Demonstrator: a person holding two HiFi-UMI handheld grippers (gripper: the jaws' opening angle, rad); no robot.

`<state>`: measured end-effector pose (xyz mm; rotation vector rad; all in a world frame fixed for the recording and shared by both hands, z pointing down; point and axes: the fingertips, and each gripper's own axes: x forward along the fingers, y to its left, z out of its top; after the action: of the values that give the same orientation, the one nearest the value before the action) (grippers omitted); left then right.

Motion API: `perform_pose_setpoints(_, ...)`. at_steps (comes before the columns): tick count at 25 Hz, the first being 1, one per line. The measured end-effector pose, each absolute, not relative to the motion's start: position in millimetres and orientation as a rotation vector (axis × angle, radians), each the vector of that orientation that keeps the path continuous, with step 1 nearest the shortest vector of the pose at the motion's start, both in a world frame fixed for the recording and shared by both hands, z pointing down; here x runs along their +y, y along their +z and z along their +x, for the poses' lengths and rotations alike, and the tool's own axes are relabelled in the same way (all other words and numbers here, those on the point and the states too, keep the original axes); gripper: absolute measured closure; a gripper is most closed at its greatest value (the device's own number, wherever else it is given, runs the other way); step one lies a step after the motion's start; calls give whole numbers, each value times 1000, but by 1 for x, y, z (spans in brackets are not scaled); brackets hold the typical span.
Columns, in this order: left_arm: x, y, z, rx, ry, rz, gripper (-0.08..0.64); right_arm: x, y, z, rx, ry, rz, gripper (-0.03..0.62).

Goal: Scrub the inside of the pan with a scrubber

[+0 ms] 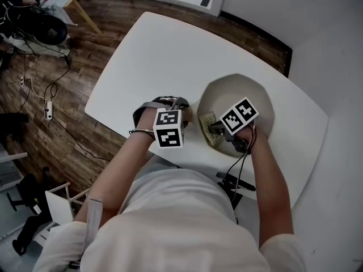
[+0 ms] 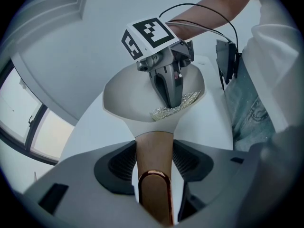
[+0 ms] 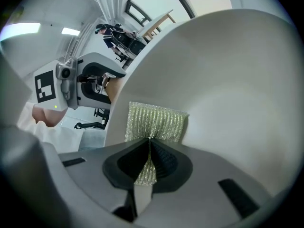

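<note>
A cream-white pan (image 1: 238, 98) sits on the white table (image 1: 153, 61), near its front edge. Its wooden handle (image 2: 153, 160) with a copper tip runs between the jaws of my left gripper (image 2: 153, 163), which is shut on it. My right gripper (image 3: 149, 158) is shut on a glittery yellow-green scrubber (image 3: 154, 122), pressing it flat against the inside wall of the pan (image 3: 228, 89). In the head view the scrubber (image 1: 207, 128) lies at the pan's near-left inner side under the right gripper (image 1: 218, 130). The left gripper (image 1: 184, 118) sits just left of the pan.
The table's front edge runs close to the person's body. A black device (image 1: 233, 181) with a cable lies on the table by the right forearm. Wooden floor with cables and a power strip (image 1: 49, 109) lies to the left. A chair (image 1: 39, 27) stands far left.
</note>
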<state>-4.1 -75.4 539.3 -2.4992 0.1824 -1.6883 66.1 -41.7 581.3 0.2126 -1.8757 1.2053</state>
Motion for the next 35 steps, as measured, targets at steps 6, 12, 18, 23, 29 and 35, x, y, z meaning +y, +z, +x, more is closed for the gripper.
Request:
perform_pose_setpoints(6, -75, 538, -5, 174, -1690, -2496, 318, -62, 576, 55, -1975, 1234, 305, 561)
perform_pose_setpoints(12, -72, 539, -4, 170, -1694, -2482, 319, -81, 574, 49, -2074, 1310, 434, 561)
perform_pose_setpoints(18, -70, 537, -6, 164, -1695, -2471, 318, -97, 570, 46, -2150, 1284, 548, 561)
perform_pose_setpoints(23, -70, 538, -5, 154, -1695, -2466, 318, -110, 569, 46, -2180, 1233, 612, 561)
perform_pose_setpoints(29, -69, 539, -5, 151, -1693, -2454, 318, -120, 567, 47, -2211, 1197, 664, 561)
perform_pose_setpoints(35, -70, 540, -4, 152, -1702, -2443, 318, -143, 564, 52, -2253, 1142, 783, 561)
